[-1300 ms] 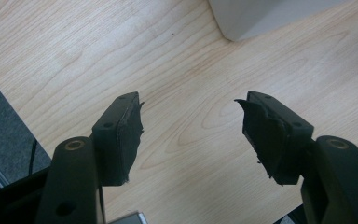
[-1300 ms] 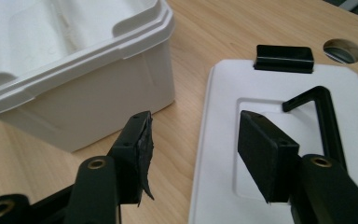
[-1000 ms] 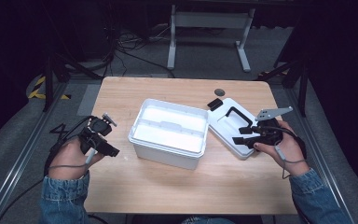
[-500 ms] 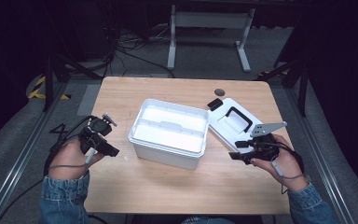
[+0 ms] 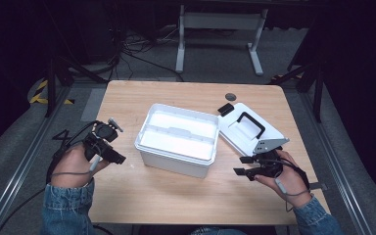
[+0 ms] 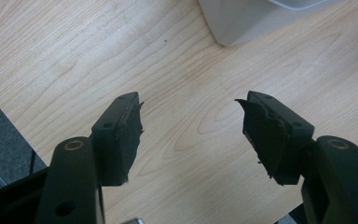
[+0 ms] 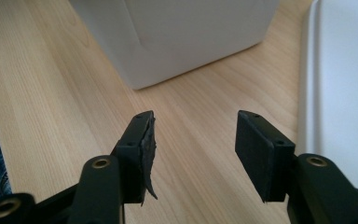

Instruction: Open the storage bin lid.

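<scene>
High view: a white rectangular box (image 5: 178, 139) sits open at the centre of the frame on the tabletop (image 5: 176, 196), with thick walls and a rolled rim. Its white lid (image 5: 247, 129), with a black handle, lies flat at centre right, beside it. The right gripper (image 5: 242, 166), jaws just narrowing yet wide and empty, hovers below the lid. The left gripper (image 5: 120, 159) at centre left gapes empty.

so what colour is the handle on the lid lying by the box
Black. The handle stands out against the white lid, clearest in the high view.
</scene>
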The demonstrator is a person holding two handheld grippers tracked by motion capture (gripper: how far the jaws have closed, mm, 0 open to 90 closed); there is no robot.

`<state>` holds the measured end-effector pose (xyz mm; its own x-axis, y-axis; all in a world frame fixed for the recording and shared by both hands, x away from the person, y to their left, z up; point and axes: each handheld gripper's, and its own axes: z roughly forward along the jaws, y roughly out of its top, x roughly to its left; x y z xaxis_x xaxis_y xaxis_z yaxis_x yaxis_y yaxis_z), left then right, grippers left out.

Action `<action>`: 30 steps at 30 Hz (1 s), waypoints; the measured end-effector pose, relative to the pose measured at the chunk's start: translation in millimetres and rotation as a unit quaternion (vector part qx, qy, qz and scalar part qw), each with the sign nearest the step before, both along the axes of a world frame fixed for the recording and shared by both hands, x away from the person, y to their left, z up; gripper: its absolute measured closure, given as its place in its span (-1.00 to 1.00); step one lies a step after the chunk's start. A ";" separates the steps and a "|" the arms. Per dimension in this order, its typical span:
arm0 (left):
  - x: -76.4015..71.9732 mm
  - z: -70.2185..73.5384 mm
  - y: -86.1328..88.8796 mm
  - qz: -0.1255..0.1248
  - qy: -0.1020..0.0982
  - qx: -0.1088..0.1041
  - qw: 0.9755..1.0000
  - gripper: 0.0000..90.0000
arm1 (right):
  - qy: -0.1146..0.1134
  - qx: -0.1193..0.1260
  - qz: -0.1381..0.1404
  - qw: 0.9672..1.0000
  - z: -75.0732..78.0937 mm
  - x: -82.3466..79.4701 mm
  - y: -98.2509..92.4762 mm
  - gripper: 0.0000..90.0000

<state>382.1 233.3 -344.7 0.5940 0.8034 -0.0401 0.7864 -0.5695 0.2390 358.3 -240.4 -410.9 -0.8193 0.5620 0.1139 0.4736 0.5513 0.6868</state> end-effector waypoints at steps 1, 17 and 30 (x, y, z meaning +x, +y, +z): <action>0.2 -0.2 0.1 0.001 0.001 -0.001 1.000 -0.16 | 0.002 -0.002 0.001 1.000 -2.8 -0.1 0.7 0.08; 0.2 -0.5 -0.7 0.002 0.003 -0.001 1.000 -0.17 | -0.021 -0.005 0.006 1.000 -46.4 -1.6 10.4 0.03; 1.6 0.4 -0.6 0.001 -0.009 -0.003 1.000 -0.22 | -0.033 0.002 0.022 0.999 -62.1 -7.1 18.6 0.00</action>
<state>383.7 232.8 -344.3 0.5925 0.8049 -0.0338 0.7834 -0.5659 0.2569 351.2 -221.8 -473.1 -0.8488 0.5252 0.0606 0.4022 0.5669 0.7189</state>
